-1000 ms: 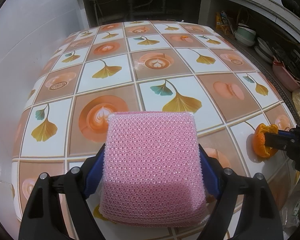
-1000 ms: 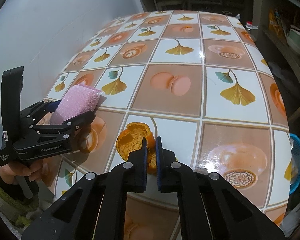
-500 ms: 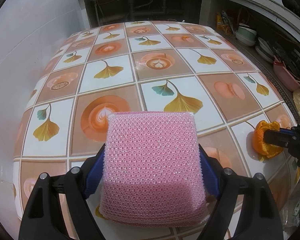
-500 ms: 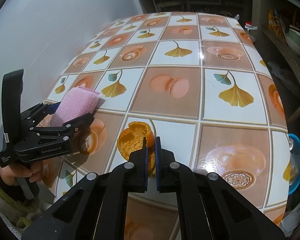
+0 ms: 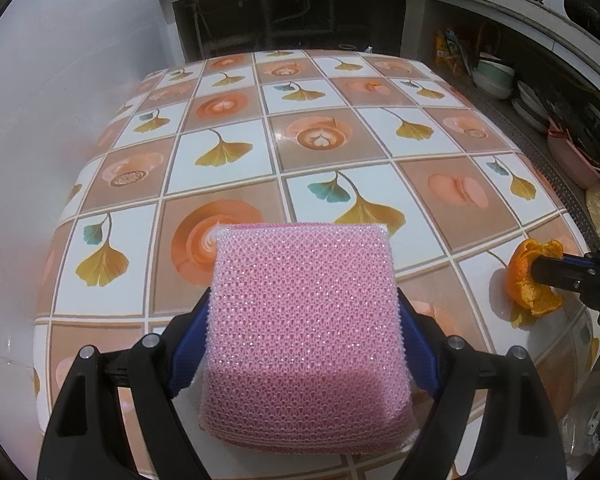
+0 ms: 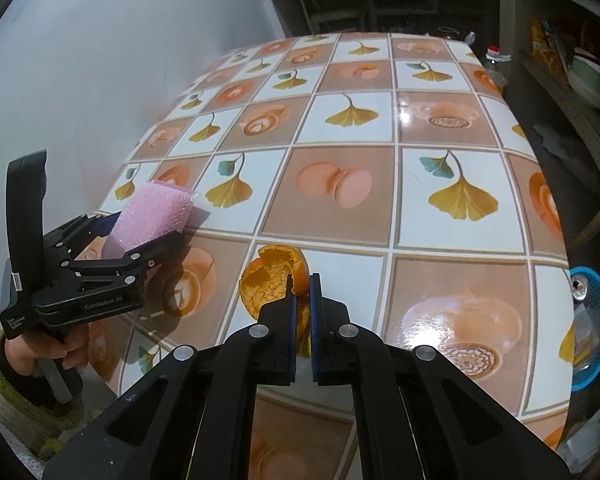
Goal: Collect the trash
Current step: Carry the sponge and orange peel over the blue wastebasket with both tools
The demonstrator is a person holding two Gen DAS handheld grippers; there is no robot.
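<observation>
Between the right hand-held gripper's [image 6: 303, 280] blue pads sits the rim of the orange peel [image 6: 274, 280], a hollow, cupped shell w/ pith facing up, resting on the worktop [image 6: 440, 216] at its near edge. Jaws are together on a thin bit of peel wall; most of the shell bulges out to the left of and beyond the fingertips. From the left wrist view the same peel [image 5: 534, 278] shows at far right w/ the right tool's tips biting into it.

Step in hand, as I read it: lift the peel off and carry it to a bin. No bin is clearly visible; a blue mesh thing [image 6: 594, 320] hangs off the worktop edge to the right of the gripper, can't tell what it is.

To do it well:
- Keep the pinch firm. Peel is thin and curled, so it could tear or slip out if the grip sits only on the very rim.
- Lift straight up first, slowly; check the whole shell comes along, not just a flake.
- Small scraps seem to lie under and beside the shell; probably need a 2nd pass.

Left hand-held gripper [image 5: 304, 312], well apart to the left of the right one, is clamped wide on a pink sponge [image 5: 304, 320], held low over the worktop. Judging by that, it's prob. for wiping after the peel is gone, so keep it out of the lift path.
</observation>
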